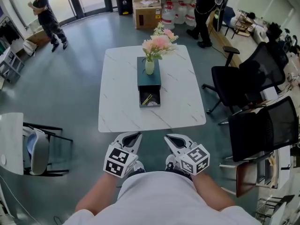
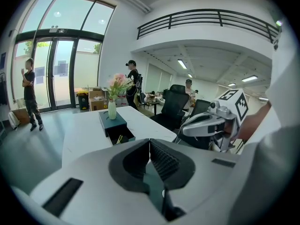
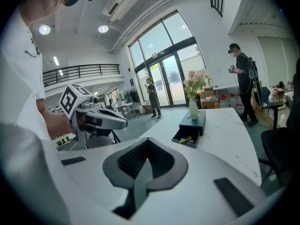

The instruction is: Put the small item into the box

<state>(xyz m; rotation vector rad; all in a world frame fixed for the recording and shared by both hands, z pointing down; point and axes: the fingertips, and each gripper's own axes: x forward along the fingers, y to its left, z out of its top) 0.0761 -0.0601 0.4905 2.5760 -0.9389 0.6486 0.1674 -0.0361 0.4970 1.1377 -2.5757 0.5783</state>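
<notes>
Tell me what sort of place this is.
Likely an open-plan office or workshop lobby: black office chairs stand beside a white table, there are tall glass doors, and cardboard boxes are stacked near the entrance.

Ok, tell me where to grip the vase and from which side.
Grip the vase by its body, below the flowers, coming in level from the near side. It stands upright on the box, and the blooms spread over its mouth, so coming from above looks blocked.

Left gripper (image 2: 151, 146) jaws together, empty; box (image 2: 112, 122) drawer open on table (image 2: 82, 137) ahead; right gripper (image 2: 188, 131) alongside.
</notes>
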